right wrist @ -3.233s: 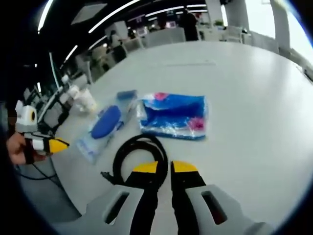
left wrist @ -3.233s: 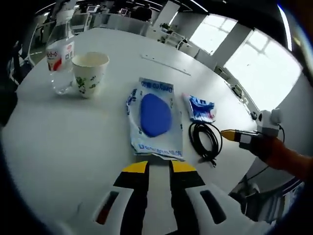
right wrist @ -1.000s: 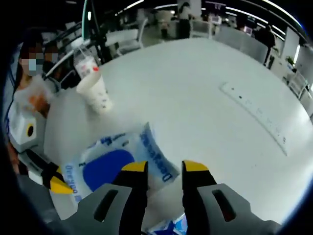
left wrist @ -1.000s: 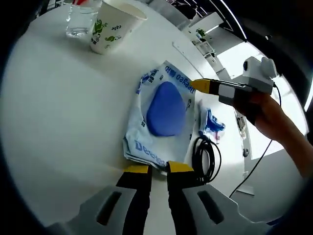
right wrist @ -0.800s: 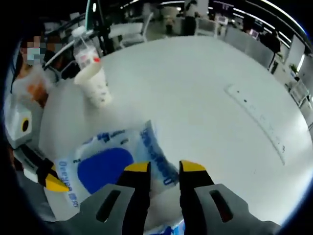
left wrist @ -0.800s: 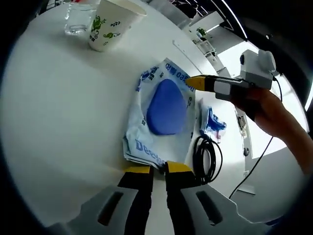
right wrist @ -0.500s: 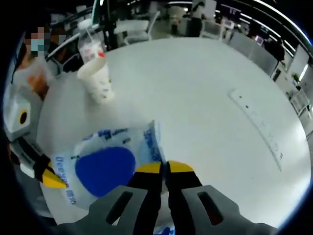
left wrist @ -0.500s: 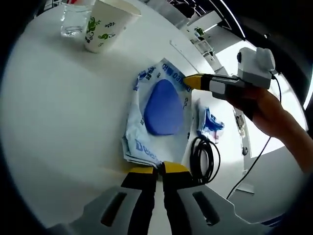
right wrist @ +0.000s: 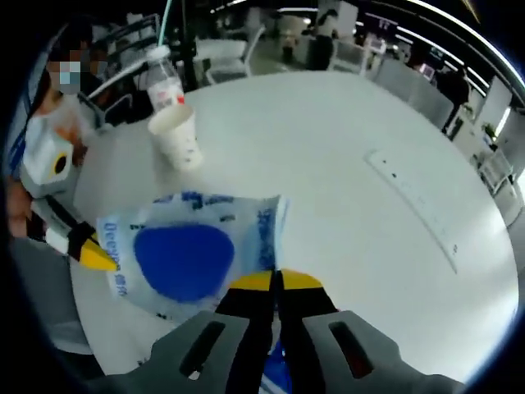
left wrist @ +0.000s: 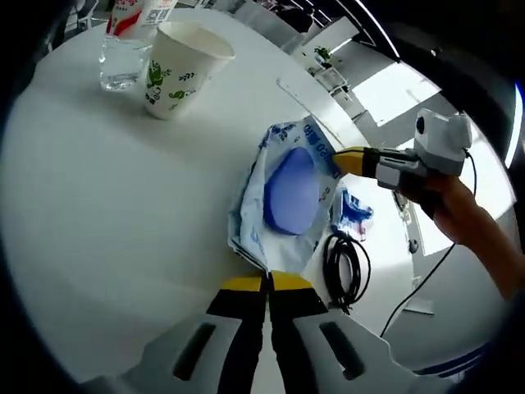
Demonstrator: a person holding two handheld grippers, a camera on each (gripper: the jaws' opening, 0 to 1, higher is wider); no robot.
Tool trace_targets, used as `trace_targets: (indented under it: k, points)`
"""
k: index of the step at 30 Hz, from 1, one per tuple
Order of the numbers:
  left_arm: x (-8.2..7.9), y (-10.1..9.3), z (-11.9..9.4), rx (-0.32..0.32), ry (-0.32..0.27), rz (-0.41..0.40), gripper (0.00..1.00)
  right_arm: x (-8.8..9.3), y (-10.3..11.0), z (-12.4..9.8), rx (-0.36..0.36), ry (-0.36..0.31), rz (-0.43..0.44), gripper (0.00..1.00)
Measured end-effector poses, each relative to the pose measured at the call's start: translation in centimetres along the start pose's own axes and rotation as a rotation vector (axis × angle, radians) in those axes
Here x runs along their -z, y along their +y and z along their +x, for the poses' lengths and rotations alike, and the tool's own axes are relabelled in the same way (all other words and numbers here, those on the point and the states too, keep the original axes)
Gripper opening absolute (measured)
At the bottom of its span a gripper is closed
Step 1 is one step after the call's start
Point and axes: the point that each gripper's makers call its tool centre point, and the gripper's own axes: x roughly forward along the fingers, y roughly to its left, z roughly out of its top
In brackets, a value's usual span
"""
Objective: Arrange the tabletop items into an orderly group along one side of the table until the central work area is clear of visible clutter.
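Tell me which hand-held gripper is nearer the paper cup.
Left, though not by much. The left hand-held gripper is shut on the pouch's near edge, with the cup beyond it across bare table. The right hand-held gripper pinches the opposite edge, farther from the cup.

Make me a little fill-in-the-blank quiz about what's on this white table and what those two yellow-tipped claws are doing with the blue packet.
1. Both grippers, left and right, pinch opposite edges of the ____ pouch.
2. The paper cup stands beside a clear plastic ____.
3. The coiled cable is ____ in colour.
4. The cup stands ____, not tipped.

Missing words: blue; bottle; black; upright
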Motion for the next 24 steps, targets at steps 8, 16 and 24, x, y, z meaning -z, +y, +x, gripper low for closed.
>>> trace_targets:
  k: [8,16,24]
  points:
    - [-1.4,0.1,-1.1,-0.006,-0.009,0.061,0.0,1.7,1.0,-2.6,0.033,-0.011,0.023,0.0]
    - [-3.4,0.6,-2.0,-0.02,-0.035,0.09,0.0,3.3,2.4,-4.4,0.045,-0.015,0.047,0.0]
    - [-5.0,1.2,-2.4,-0.045,-0.058,0.121,0.0,4.5,4.8,-5.4,0.042,-0.023,0.084,0.0]
